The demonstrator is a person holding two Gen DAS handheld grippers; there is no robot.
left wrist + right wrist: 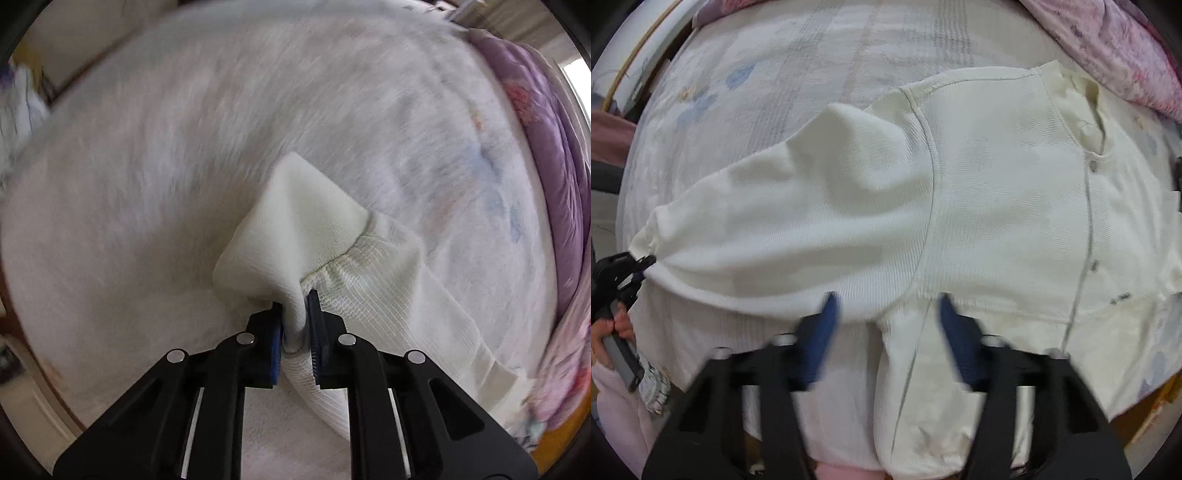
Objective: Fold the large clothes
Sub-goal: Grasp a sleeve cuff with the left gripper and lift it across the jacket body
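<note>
White shirt (979,192) lies spread on bed (798,66). We pinch cuff (295,221) in left gripper (295,314). Right gripper (886,314), blurred, jaws apart over side seam at 6 o'clock, nothing pinched yet. Step: sleeve fold. Next: right clamps seam, left carries cuff toward 3 o'clock.

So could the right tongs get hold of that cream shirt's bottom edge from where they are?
Probably yes. The right tongs hang open right over the cream ribbed shirt, its lower edge between the blue pads, nothing covering it.
</note>
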